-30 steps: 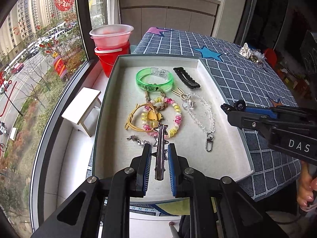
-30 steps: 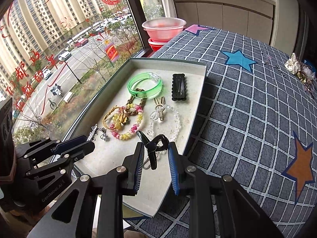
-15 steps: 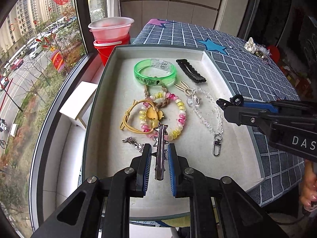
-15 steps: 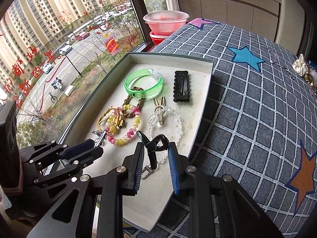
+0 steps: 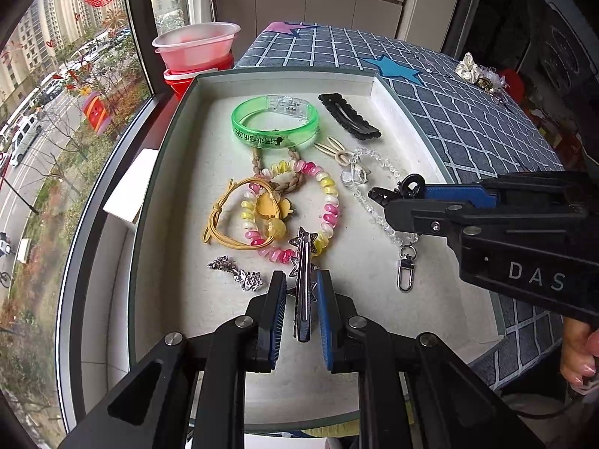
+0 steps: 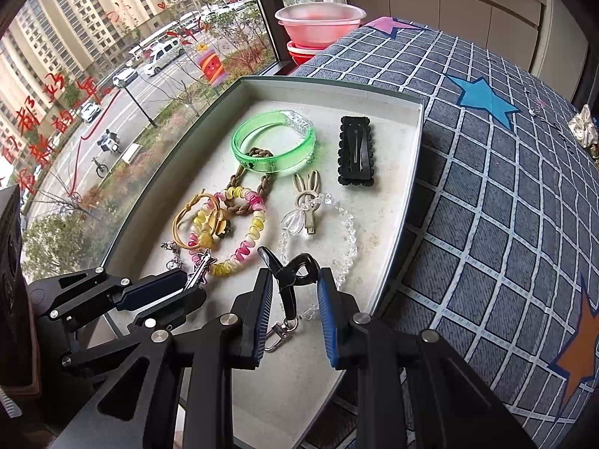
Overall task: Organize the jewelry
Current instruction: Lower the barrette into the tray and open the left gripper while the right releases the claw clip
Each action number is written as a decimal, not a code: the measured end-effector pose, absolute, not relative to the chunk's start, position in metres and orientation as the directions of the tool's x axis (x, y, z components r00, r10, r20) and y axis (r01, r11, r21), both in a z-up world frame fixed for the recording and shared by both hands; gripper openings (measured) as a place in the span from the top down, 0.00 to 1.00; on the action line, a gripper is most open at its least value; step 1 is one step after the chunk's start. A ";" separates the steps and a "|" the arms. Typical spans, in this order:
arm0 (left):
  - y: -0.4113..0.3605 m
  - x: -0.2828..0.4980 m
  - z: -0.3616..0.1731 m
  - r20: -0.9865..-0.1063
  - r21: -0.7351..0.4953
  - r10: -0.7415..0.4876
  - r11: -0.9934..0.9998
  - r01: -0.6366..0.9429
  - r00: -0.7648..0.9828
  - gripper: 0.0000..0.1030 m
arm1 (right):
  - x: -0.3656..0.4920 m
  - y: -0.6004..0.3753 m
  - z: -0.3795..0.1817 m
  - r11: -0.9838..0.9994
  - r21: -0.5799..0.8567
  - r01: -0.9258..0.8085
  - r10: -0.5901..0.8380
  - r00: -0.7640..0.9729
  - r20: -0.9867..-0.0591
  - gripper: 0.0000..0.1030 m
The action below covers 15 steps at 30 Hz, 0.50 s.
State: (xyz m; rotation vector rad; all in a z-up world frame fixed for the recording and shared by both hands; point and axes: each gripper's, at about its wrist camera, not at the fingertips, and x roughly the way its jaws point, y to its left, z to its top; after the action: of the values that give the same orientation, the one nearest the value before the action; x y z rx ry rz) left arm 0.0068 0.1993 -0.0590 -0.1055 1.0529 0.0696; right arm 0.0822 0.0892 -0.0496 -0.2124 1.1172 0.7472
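Left gripper (image 5: 301, 301) was clamped on a silver star hair clip (image 5: 304, 280), long axis pointing away along the fingers, over the near end of the tray (image 5: 168, 202). Right gripper (image 6: 294, 295) pinched a small black claw clip (image 6: 287, 275) over the same end. Beyond lay the coil bracelet (image 5: 322, 209), crystal chain (image 5: 378, 194), green bangle (image 5: 275, 127) and black snap clip (image 5: 348, 116).

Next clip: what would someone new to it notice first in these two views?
Probably the grey tray by the window, crowded with jewelry, the bright green bangle at its far end. In front, each claw carries a clip above the tray: the left claw a silver star hair clip, the right claw a small black clip.
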 end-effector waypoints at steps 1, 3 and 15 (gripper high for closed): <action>0.199 0.008 -0.059 -0.870 -0.052 0.008 0.993 -0.108 0.493 0.77 | 0.083 0.090 -0.051 0.742 0.200 -0.640 0.430 0.226 -0.874 0.74; 0.198 0.009 -0.059 -0.870 -0.052 0.009 0.993 -0.110 0.493 0.77 | 0.083 0.092 -0.055 0.742 0.201 -0.639 0.425 0.218 -0.879 0.74; 0.198 0.011 -0.061 -0.874 -0.042 0.025 0.991 -0.125 0.486 0.76 | 0.081 0.098 -0.063 0.735 0.181 -0.653 0.410 0.215 -0.886 0.73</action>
State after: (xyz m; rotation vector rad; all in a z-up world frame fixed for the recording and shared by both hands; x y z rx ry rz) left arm 0.0110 0.1977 -0.0609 -0.1047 1.0603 0.0915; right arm 0.0812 0.0984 -0.0631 -0.2527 1.1340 0.7478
